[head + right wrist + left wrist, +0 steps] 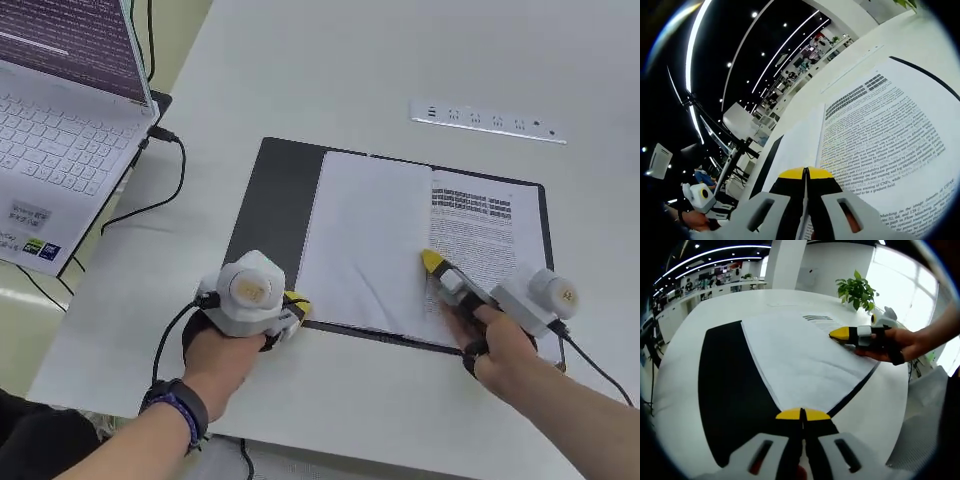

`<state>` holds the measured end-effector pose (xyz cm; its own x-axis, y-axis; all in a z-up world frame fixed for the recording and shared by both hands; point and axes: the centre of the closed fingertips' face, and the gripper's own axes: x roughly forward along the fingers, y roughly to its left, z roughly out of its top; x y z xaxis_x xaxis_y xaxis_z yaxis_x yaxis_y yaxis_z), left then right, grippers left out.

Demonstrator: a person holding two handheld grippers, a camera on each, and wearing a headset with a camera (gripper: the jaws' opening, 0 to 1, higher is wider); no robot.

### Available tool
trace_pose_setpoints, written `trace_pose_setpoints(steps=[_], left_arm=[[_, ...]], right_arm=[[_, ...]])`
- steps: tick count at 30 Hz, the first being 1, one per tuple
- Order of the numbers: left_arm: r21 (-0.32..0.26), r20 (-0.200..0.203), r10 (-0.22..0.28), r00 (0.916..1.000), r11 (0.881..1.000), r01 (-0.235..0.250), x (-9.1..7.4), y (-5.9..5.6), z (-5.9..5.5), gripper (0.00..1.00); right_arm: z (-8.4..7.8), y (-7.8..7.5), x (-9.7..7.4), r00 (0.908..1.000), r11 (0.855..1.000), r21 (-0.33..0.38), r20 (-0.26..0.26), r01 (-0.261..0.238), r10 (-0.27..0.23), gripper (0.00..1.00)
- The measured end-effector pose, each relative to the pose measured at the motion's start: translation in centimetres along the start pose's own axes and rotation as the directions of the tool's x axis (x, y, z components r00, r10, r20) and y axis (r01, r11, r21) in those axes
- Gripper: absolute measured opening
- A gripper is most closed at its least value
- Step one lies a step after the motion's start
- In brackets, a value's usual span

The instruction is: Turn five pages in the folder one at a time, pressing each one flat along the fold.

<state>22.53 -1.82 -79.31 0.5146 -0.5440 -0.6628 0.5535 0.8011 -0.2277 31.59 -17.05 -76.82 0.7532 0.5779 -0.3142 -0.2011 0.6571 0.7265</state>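
Observation:
An open black folder (270, 195) lies on the white table, with a blank white page (365, 240) on the left of the fold and a printed page (480, 235) on the right. My right gripper (432, 261) is shut, its yellow tip resting on the paper by the fold, beside the printed page (880, 135). My left gripper (297, 303) is shut at the folder's near edge, its yellow tip (802, 414) at the blank page's (800, 360) lower corner. In the left gripper view the right gripper (839, 333) rests on the sheet.
An open white laptop (60, 130) stands at the far left with a black cable (165, 190) running to it. A white power strip (488, 121) lies beyond the folder. A potted plant (856, 290) sits at the table's far side.

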Motion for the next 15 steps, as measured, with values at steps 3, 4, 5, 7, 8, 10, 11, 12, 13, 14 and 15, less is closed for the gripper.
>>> trace_pose_setpoints(steps=[3, 4, 5, 7, 8, 10, 11, 12, 13, 14, 15], left_arm=[[-0.002, 0.007, 0.001, 1.0000, 1.000, -0.001, 0.0, 0.0, 0.0, 0.00], [-0.008, 0.014, 0.003, 0.9999, 1.000, -0.003, -0.1, 0.0, 0.0, 0.00], [-0.012, 0.017, 0.005, 0.9998, 1.000, -0.005, -0.1, 0.0, 0.0, 0.00], [-0.012, 0.020, 0.009, 0.9998, 1.000, -0.009, -0.1, 0.0, 0.0, 0.00], [-0.013, 0.020, 0.010, 0.9998, 1.000, -0.010, -0.1, 0.0, 0.0, 0.00], [-0.017, 0.019, 0.010, 0.9998, 1.000, -0.010, -0.1, 0.0, 0.0, 0.00], [-0.024, 0.021, 0.007, 0.9998, 1.000, -0.007, -0.2, 0.0, 0.0, 0.00], [-0.033, 0.022, 0.003, 0.9997, 0.999, -0.003, -0.2, 0.1, 0.0, 0.00], [-0.039, 0.024, -0.002, 0.9997, 0.999, 0.003, -0.2, 0.1, 0.0, 0.00], [-0.042, 0.024, -0.005, 0.9997, 0.999, 0.006, -0.2, 0.1, 0.0, 0.00], [-0.042, 0.024, -0.007, 0.9997, 0.999, 0.008, -0.2, 0.0, 0.0, 0.00]], right_arm=[[-0.1, -0.3, -0.2, 1.0000, 1.000, 0.011, 0.003, 0.001, -0.001, 0.00], [-0.2, -0.5, -0.3, 1.0000, 1.000, 0.014, 0.007, 0.002, -0.002, 0.00], [-0.4, -0.5, -0.5, 1.0000, 1.000, 0.015, 0.009, 0.002, -0.002, 0.00], [-0.7, -0.5, -0.9, 1.0000, 1.000, 0.016, 0.009, -0.001, 0.001, 0.00], [-0.9, -0.5, -1.1, 1.0000, 1.000, 0.016, 0.008, -0.001, 0.001, 0.00], [-1.3, -0.4, -1.4, 1.0000, 1.000, 0.011, -0.002, -0.005, 0.005, 0.00], [-1.4, -0.3, -1.6, 1.0000, 1.000, 0.007, -0.006, -0.006, 0.006, 0.00], [-1.8, -0.3, -1.8, 0.9999, 1.000, 0.001, -0.011, -0.008, 0.008, 0.00], [-1.9, -0.3, -1.9, 0.9999, 1.000, -0.003, -0.014, -0.009, 0.009, 0.00], [-2.2, -0.2, -2.2, 0.9998, 1.000, -0.009, -0.018, -0.010, 0.010, 0.00], [-2.3, -0.2, -2.3, 0.9997, 1.000, -0.011, -0.020, -0.012, 0.012, 0.00]])
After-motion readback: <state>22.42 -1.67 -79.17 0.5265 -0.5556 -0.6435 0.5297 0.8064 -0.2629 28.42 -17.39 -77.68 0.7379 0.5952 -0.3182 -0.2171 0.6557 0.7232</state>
